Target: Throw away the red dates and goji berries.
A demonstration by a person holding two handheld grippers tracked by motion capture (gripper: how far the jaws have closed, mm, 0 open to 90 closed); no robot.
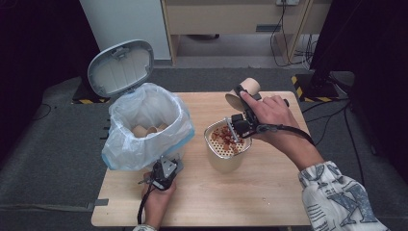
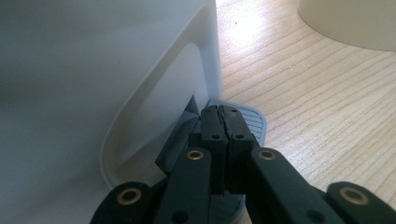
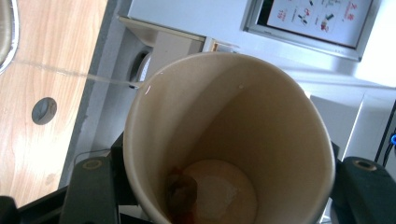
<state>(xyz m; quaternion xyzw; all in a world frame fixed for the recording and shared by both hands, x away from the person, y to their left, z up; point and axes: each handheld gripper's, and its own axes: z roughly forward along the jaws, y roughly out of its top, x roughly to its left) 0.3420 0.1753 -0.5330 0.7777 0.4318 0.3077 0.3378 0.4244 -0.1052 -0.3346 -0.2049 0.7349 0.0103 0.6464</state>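
Jaws on your left gripper [image 2: 224,114] are pressed together, their tips resting on the ribbed grey pedal [image 2: 250,122] at the foot of the white bin [image 1: 144,127]. Your right gripper [image 1: 244,107] clamps a tan paper cup [image 3: 229,140] by its sides, tipped on its side over the strainer pot [image 1: 226,144]. That cup is smooth inside, with a dark soggy lump at the bottom. Reddish-brown scraps lie on the pot's perforated metal insert. Crinkled clear plastic lines the bin, whose grey lid [image 1: 121,67] stands up, and paper cups lie inside. Everything sits on a pale wood-grain table [image 1: 269,202], the pot just beside the bin.
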